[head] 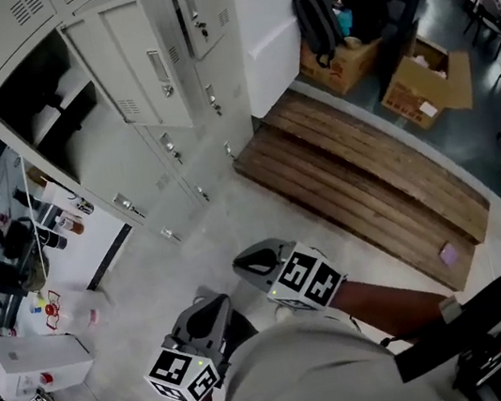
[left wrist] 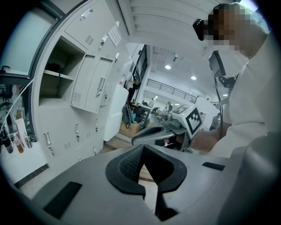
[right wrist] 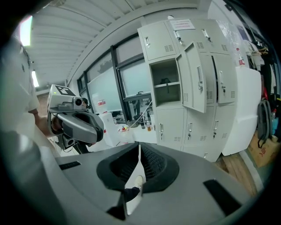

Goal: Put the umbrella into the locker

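Observation:
The grey lockers (head: 176,150) stand ahead of me. One upper compartment (head: 43,96) is open, its door (head: 147,64) swung out. A dark thing (right wrist: 164,81) lies on the shelf inside; I cannot tell what it is, and no umbrella shows anywhere else. Both grippers hang low in front of the person's body, well back from the lockers. My left gripper (head: 213,306) is shut and holds nothing, its tips (left wrist: 142,148) meeting. Beside it, my right gripper (head: 242,264) is also shut and bare, its pads together (right wrist: 139,147).
A wooden platform (head: 362,185) runs along the right of the lockers. Cardboard boxes (head: 426,84) and a backpack (head: 316,22) sit beyond it. At the left are a white table with bottles (head: 55,227) and a white box (head: 35,359). A white pillar (head: 273,20) adjoins the lockers.

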A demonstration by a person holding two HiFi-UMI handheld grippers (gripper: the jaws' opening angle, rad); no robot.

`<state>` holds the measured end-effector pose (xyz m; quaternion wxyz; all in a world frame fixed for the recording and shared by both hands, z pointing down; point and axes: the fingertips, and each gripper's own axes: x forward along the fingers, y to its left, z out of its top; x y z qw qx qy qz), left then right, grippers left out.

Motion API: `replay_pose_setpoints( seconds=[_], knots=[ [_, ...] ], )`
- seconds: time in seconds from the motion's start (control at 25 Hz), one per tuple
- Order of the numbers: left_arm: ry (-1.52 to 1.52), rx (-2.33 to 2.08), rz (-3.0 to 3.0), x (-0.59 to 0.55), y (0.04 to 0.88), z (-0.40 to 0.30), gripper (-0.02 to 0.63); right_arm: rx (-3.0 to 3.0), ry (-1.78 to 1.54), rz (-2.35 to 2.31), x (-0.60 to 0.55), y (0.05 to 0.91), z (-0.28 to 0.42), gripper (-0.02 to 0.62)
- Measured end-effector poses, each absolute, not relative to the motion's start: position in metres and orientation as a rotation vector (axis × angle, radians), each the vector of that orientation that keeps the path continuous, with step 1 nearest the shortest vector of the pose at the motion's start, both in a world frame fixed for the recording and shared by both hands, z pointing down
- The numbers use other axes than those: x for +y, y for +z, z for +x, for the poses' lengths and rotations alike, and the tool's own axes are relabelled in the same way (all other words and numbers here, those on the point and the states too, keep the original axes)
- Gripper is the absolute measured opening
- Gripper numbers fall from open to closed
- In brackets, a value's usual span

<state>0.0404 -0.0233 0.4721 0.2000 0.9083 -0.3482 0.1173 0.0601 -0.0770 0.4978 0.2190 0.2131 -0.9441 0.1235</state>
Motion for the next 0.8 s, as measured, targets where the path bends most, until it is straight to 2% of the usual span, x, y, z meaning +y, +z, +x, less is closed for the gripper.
replay_pose_setpoints(
  seconds=[0.8],
  knots=[
    [0.361,-0.875,2.552,-0.044,0.481,0.047,0.011,-2.580,0.373,0.619,-0.082,0.508,0.067,0.021]
  ],
)
